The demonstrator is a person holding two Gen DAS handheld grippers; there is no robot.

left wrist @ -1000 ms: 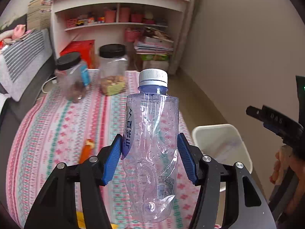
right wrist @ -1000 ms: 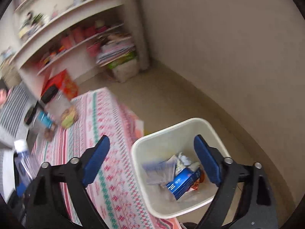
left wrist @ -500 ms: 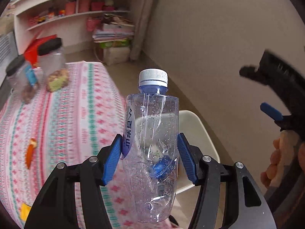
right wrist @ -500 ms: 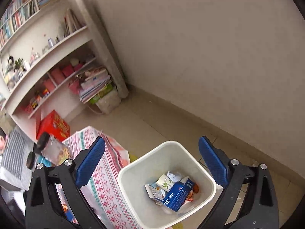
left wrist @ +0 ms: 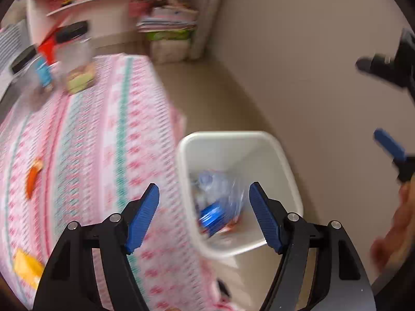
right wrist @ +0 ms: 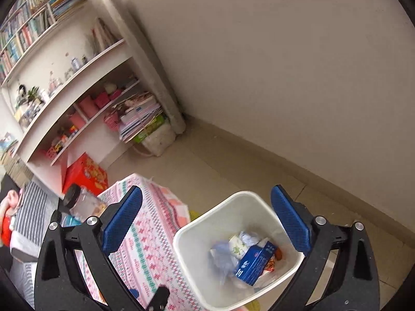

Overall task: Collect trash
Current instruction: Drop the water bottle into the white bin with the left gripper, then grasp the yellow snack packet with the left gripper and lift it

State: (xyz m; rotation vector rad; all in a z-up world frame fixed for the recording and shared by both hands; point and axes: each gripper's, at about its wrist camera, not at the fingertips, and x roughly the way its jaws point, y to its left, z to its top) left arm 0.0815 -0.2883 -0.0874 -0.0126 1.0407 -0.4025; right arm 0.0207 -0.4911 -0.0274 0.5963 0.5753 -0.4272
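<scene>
A clear plastic water bottle [left wrist: 220,189] with a blue neck lies blurred inside the white trash bin [left wrist: 225,134], on top of a blue carton [left wrist: 212,215] and other scraps. My left gripper [left wrist: 204,189] hangs above the bin, its jaws opening with nothing between its pads. In the right wrist view the bottle [right wrist: 223,256] shows as a pale blur in the bin [right wrist: 181,235] beside the blue carton [right wrist: 255,261]. My right gripper [right wrist: 206,191] is wide open and empty, held above the bin's far side.
The bin stands on the floor against the table with its pink patterned cloth [left wrist: 103,155]. An orange wrapper [left wrist: 32,178] and a yellow scrap [left wrist: 26,264] lie on the cloth, with jars [left wrist: 75,59] at its far end. A person's hand [left wrist: 394,233] shows at the right edge.
The bottle has left the left gripper's pads and dropped into the bin. The left jaws have spread wider, and the left gripper swung right from over the table to over the bin.
</scene>
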